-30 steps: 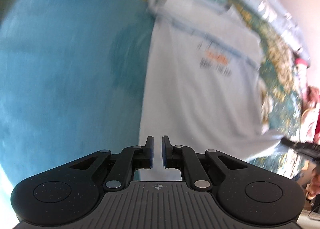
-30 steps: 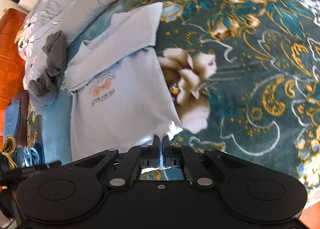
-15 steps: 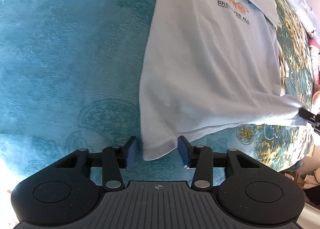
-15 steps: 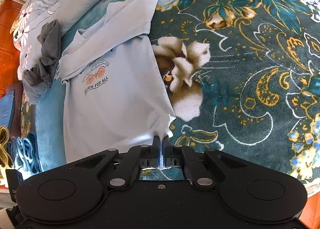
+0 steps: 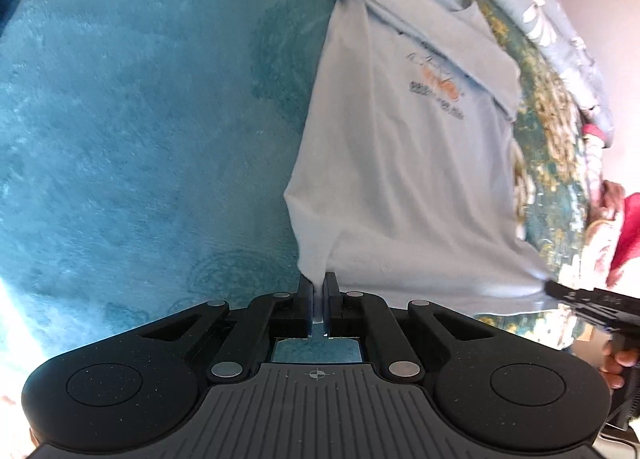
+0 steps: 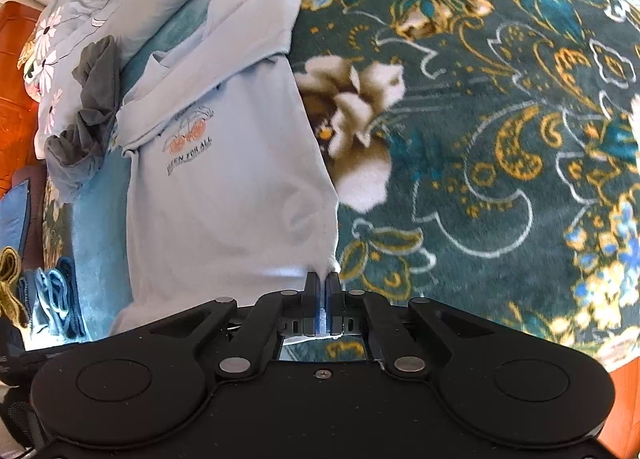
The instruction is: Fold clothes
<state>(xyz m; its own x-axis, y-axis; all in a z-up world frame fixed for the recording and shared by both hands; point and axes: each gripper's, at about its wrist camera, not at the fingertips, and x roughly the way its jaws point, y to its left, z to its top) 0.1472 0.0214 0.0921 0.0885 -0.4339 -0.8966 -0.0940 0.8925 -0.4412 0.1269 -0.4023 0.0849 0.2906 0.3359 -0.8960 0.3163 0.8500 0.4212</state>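
We see the bed under a teal flowered blanket; on it lies the pale blue T-shirt, chest print up, one sleeve folded across; our left tongs pinch one hem corner; our right tongs pinch the other.

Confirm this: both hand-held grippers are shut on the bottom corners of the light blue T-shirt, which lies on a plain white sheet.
Not quite. The left hand-held gripper and right hand-held gripper are each shut on a bottom corner of the light blue T-shirt, but it lies on a teal floral blanket, not a plain white sheet. The right wrist view shows the pattern.
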